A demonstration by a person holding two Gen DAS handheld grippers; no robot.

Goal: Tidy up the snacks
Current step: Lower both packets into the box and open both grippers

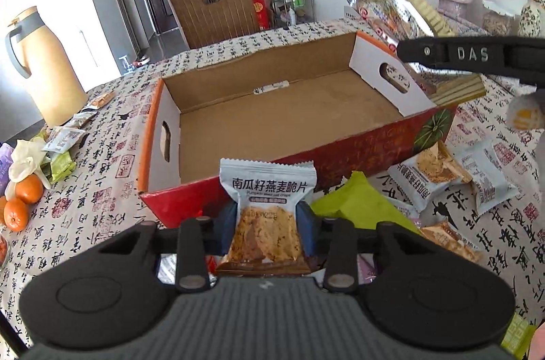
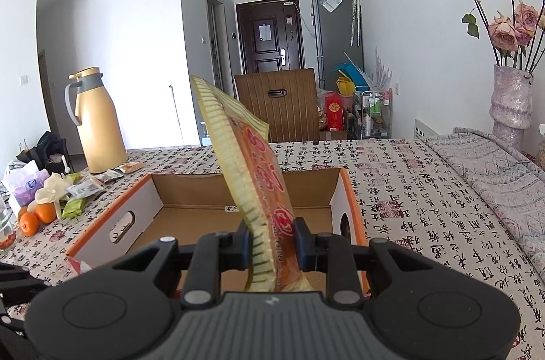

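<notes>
My left gripper [image 1: 266,223] pinches a grey snack packet [image 1: 265,206] near the box [image 1: 357,149]; my right gripper [image 2: 271,246] clamps an orange bag [image 2: 252,176] above it.

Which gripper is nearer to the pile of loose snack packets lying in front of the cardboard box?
Left. The left gripper holds a grey oat crisp packet just above the pile of loose snack packets. The right gripper holds a large orange bag over the cardboard box.
</notes>
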